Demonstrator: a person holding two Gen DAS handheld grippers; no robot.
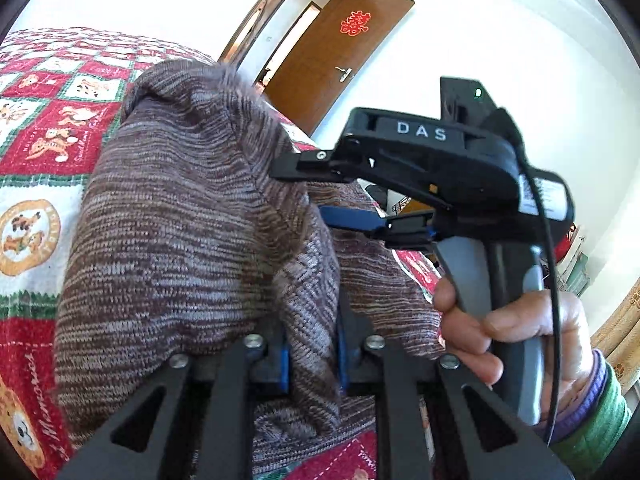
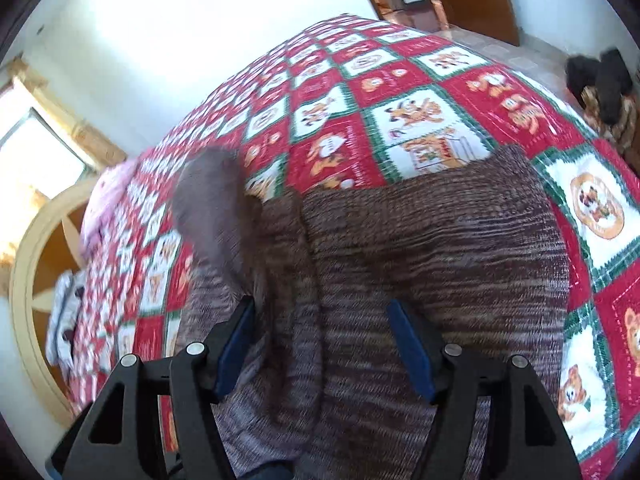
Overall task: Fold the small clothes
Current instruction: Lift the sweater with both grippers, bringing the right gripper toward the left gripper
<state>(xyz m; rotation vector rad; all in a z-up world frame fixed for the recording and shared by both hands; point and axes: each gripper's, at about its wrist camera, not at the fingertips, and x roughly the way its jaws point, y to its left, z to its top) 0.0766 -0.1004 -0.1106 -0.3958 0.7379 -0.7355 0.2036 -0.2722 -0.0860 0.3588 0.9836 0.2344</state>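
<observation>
A brown and grey knitted sweater (image 1: 180, 216) lies on the red, white and green quilt (image 1: 48, 128). My left gripper (image 1: 312, 360) is shut on a fold of the sweater and lifts it. My right gripper (image 1: 316, 196) appears in the left wrist view, its fingers spread around the sweater's raised edge. In the right wrist view the right gripper (image 2: 324, 344) is open, its blue pads (image 2: 412, 352) on either side of a raised ridge of the sweater (image 2: 420, 240). The view is blurred.
The quilt (image 2: 392, 92) covers the bed. A pink cloth (image 2: 100, 208) and a pale garment (image 2: 64, 320) lie near the bed's far left edge. A brown door (image 1: 340, 52) stands open behind. A dark object (image 2: 600, 76) sits at right.
</observation>
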